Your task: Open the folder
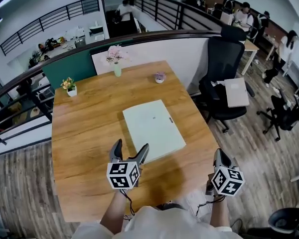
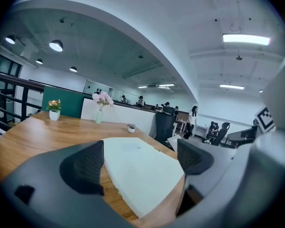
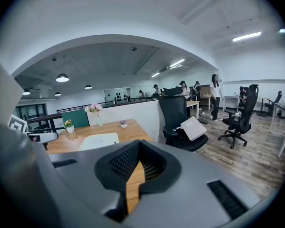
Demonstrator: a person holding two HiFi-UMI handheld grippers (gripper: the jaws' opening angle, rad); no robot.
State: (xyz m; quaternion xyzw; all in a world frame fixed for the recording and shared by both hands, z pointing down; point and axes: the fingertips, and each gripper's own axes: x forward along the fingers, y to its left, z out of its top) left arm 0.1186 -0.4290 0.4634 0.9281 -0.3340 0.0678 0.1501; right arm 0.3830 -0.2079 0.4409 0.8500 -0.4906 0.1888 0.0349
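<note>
Pinching only the top cover of the flat pale-green folder (image 1: 153,128) should suit the wide-open, empty left gripper (image 1: 131,146); the right gripper (image 1: 219,156) is closed on nothing.

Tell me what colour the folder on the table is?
The folder is pale mint green, plain all over. The head view shows it best.

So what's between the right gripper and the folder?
Nothing but bare table. In the head view, plain wood runs from the right gripper at the table's edge across to the folder.
</note>
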